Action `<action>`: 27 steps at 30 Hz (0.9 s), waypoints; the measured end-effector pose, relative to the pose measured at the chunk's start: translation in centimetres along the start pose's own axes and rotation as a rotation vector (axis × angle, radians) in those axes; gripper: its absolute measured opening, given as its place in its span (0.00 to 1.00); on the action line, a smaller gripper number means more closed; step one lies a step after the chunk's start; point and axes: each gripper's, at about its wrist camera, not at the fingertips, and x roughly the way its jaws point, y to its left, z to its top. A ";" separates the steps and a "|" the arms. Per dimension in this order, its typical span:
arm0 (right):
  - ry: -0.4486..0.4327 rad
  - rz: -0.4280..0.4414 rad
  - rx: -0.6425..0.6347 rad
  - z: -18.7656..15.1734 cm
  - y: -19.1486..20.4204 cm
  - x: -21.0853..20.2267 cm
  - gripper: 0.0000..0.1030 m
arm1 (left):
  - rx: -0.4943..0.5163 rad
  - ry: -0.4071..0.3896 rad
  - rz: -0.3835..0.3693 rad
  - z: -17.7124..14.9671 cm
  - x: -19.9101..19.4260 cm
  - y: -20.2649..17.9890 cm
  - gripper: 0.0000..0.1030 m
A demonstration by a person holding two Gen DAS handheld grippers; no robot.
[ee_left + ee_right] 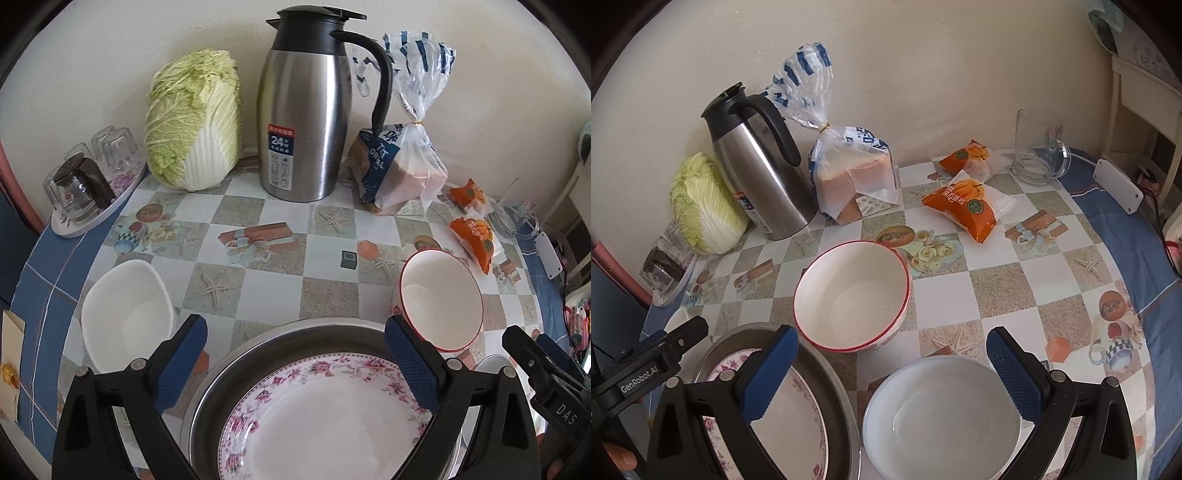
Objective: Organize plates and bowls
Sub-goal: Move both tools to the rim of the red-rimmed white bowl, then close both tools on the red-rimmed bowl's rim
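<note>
Steel basin, floral plate inside it, both grippers hovering empty
Left gripper (295, 354) jaws spread wide above the floral plate (325, 417) in the steel basin (221, 373); right gripper (892, 363) likewise spread over the white bowl (938, 413); beyond them the red-rimmed bowl (849, 295), then the thermos (306, 122) by the wall

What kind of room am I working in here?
Most likely a home kitchen or dining corner: a table with a printed checkered cloth against a wall, holding a steel thermos jug, a napa cabbage and bagged sliced bread.
</note>
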 end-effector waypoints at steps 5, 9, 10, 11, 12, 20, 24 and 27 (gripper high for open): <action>0.022 -0.001 0.028 0.4 -0.5 1.7 1.00 | 0.011 0.058 -0.022 1.5 1.7 -0.8 0.94; 0.032 -0.025 0.026 0.6 -0.4 3.2 0.99 | -0.019 0.065 -0.079 3.0 2.5 -1.0 0.94; 0.032 -0.032 0.028 0.6 -0.5 3.5 0.97 | -0.020 0.059 -0.081 3.5 2.6 -1.1 0.94; 0.032 -0.038 0.030 0.7 -0.6 3.8 0.91 | -0.017 0.054 -0.078 3.8 2.8 -1.3 0.94; 0.034 -0.042 0.038 0.8 -0.8 4.1 0.83 | -0.009 0.046 -0.073 4.2 2.9 -1.6 0.94; 0.076 -0.022 0.092 0.8 -1.7 6.5 0.53 | 0.064 0.100 -0.072 4.8 5.5 -4.8 0.94; 0.089 -0.007 0.101 0.8 -1.6 7.3 0.47 | 0.114 0.135 -0.053 3.8 7.2 -6.5 0.93; 0.101 -0.005 0.103 0.7 -1.5 7.8 0.42 | 0.120 0.161 -0.061 3.2 8.2 -7.2 0.69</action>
